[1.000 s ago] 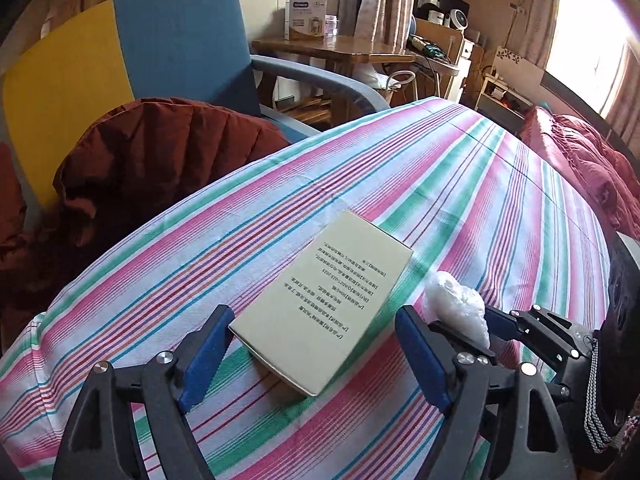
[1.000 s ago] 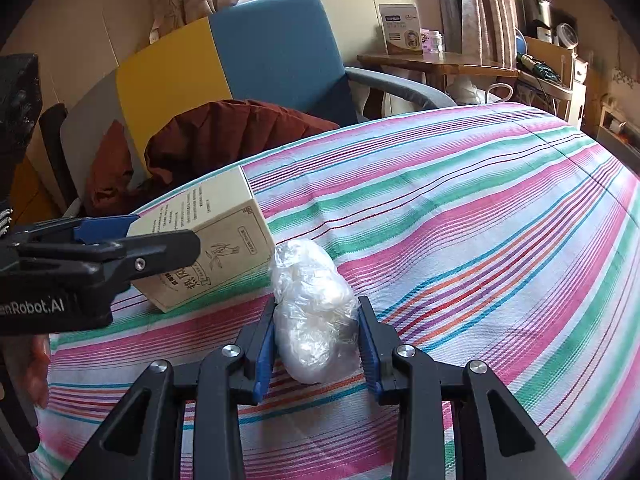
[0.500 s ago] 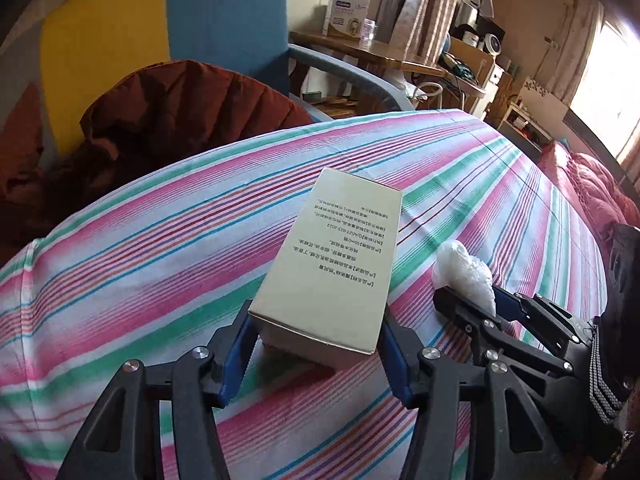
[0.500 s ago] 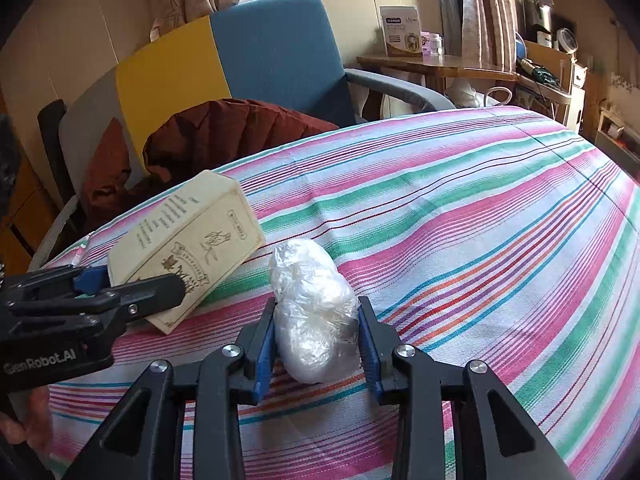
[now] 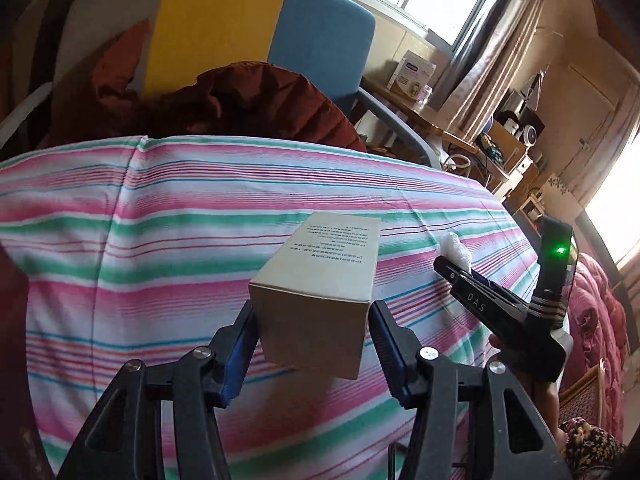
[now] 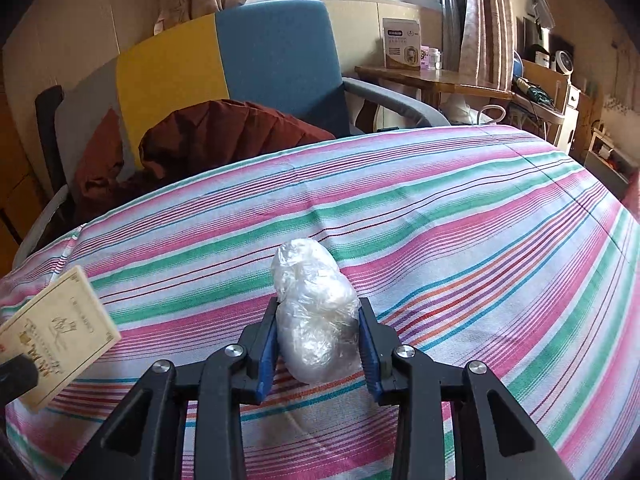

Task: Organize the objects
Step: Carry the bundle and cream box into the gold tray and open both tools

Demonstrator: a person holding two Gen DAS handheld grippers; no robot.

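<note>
Jaws of the left gripper (image 5: 312, 330), just closing, are clamping a beige cardboard box (image 5: 320, 284), probably lifted, above the striped tablecloth (image 6: 440, 220) near its left edge. The right gripper (image 6: 318, 344) is squeezing a crumpled clear plastic bundle (image 6: 316, 316) at the near edge.

Striped cloth (image 6: 440, 208) in pink, green, white and blue bands covering the supporting surface, creased near its 10 o'clock corner, with no object shown resting flat on it in either wrist view.

"DAS" on right gripper (image 5: 476, 300) arm
</note>
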